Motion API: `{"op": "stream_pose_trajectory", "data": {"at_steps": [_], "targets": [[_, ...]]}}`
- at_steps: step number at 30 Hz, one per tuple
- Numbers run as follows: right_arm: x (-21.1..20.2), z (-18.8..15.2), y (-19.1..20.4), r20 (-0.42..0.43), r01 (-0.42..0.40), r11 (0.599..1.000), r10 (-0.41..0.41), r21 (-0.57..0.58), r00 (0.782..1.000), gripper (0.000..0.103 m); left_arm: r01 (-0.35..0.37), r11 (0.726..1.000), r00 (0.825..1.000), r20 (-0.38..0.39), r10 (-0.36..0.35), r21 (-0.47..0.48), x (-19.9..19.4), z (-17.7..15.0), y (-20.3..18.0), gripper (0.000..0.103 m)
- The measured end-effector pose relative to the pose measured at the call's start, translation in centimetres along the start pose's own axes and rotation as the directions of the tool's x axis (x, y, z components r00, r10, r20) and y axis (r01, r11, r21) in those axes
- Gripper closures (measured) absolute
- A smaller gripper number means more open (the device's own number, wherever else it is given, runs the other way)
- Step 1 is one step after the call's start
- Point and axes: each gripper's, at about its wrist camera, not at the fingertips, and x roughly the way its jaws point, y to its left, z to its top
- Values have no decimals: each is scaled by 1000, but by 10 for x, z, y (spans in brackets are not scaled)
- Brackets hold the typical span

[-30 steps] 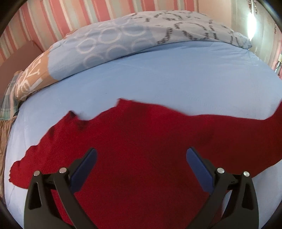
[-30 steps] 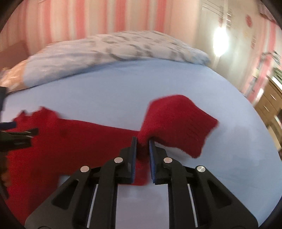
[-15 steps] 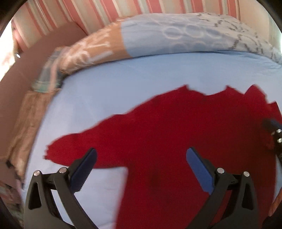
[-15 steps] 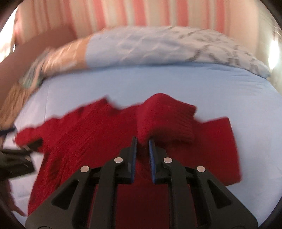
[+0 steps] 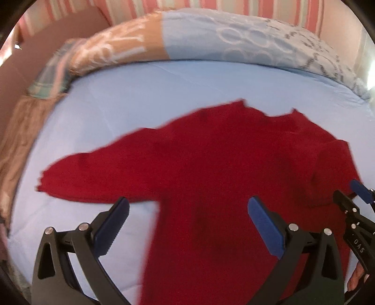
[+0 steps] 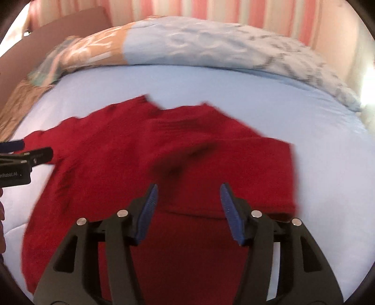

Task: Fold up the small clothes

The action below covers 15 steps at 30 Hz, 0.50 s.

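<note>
One red sweater on bed; left gripper wide; right gripper opening, empty.

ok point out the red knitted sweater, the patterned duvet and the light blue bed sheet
red knitted sweater [image 6: 121,150], right wrist view, on its chest area
patterned duvet [image 5: 234,40], left wrist view, on its light blue circle-printed part
light blue bed sheet [image 6: 234,86], right wrist view, on bare sheet beyond the sweater

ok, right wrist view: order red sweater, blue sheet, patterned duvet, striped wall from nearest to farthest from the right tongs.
1. Red sweater: directly under the right tongs, which are opening with nothing gripped.
2. Blue sheet: around the sweater, to the sides and beyond it.
3. Patterned duvet: along the far edge.
4. Striped wall: behind it.
</note>
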Motion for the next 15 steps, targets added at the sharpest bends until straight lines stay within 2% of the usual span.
{"op": "stream_pose_trajectory", "data": {"at_steps": [2,5,9,12,14,15], "targets": [[-4,-3,-26,1,62,998,-62,28,998,42,30,999,999,-13,-30,19,8,6,-27,1],[-4,-11,-59,-25,131,988,-129,79,991,42,51,995,999,14,-53,82,17,17,-79,1],[-9,-25,-92,-38,165,976,-162,144,986,42,72,985,996,38,-79,159,30,23,-127,2],[-13,-32,-107,-40,181,969,-176,168,984,42,44,973,997,47,-56,228,39,22,-151,12],[-13,-37,-113,-46,179,967,-173,183,984,42,-3,961,998,68,-17,277,47,21,-162,14],[-13,-39,-116,-48,177,966,-171,190,984,42,-31,952,997,74,9,305,52,18,-168,27]]}}
